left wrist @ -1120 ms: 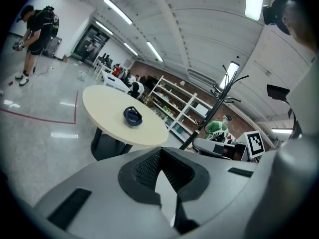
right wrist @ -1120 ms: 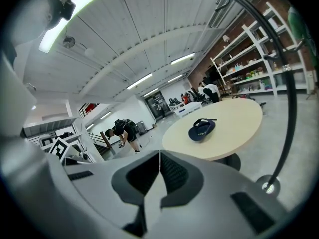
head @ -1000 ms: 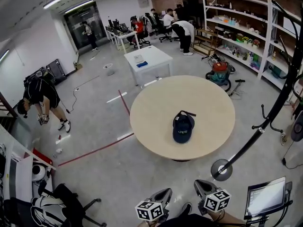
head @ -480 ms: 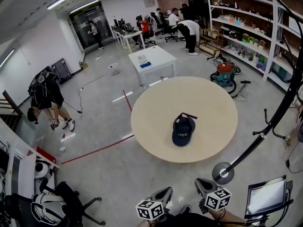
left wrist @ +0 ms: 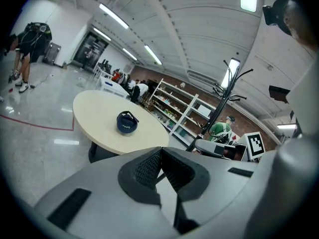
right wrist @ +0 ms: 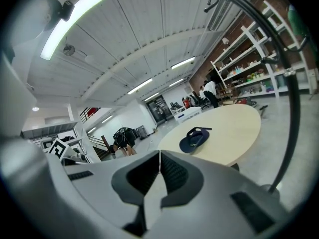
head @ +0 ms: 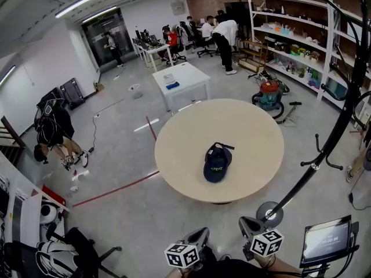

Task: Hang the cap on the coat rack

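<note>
Grey left gripper (head: 199, 235) and right gripper (head: 246, 224) hover side by side, fingers (left wrist: 145, 167) together.

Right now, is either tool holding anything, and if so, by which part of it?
Nothing is held. The left tool and the right tool are both shut and empty; the cap lies on the round table, away from both.

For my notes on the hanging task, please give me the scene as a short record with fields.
cap: dark blue, lying on the table, not held
table: round, light top
coat rack: black, stands on the floor right of the table, no cap on it
left tongs: shut, empty
right tongs: shut, empty
task state: cap not yet picked up
</note>
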Demonstrator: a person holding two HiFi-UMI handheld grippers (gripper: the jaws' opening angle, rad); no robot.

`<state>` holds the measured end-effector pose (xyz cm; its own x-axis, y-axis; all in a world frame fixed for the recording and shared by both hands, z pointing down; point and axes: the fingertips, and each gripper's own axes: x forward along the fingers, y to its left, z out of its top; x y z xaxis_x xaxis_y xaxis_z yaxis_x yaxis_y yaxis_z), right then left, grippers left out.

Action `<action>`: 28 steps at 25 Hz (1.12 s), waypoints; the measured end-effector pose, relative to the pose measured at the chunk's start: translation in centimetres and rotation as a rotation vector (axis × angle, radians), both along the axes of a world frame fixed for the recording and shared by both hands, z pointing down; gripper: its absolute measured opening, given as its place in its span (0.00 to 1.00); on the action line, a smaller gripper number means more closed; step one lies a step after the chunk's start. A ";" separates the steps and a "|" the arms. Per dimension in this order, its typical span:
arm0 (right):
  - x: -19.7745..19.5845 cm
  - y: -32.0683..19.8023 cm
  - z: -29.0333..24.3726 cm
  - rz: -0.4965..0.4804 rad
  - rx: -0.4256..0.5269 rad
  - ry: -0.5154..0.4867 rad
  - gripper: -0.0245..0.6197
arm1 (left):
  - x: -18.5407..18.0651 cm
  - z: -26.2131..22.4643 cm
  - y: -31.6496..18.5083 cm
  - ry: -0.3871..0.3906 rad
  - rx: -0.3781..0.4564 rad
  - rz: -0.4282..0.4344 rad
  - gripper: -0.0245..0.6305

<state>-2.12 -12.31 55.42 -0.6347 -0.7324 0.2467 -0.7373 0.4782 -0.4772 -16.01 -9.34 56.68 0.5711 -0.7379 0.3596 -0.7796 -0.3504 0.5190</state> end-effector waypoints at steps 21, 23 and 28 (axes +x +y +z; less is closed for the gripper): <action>3.3 -4.5 -0.2 0.112 0.002 0.023 0.05 | 2.9 0.2 -5.8 0.007 0.004 0.094 0.05; 3.1 -5.2 0.0 0.117 -0.001 0.023 0.05 | 2.6 0.3 -6.5 0.007 0.002 0.097 0.05; 2.6 -7.4 0.2 0.124 -0.010 0.016 0.05 | 2.1 0.4 -9.0 0.005 -0.005 0.104 0.05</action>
<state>0.47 -19.72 55.66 -0.5353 -0.8025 0.2636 -0.7980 0.3781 -0.4693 -13.93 -18.30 57.08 0.6461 -0.6731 0.3599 -0.7368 -0.4268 0.5244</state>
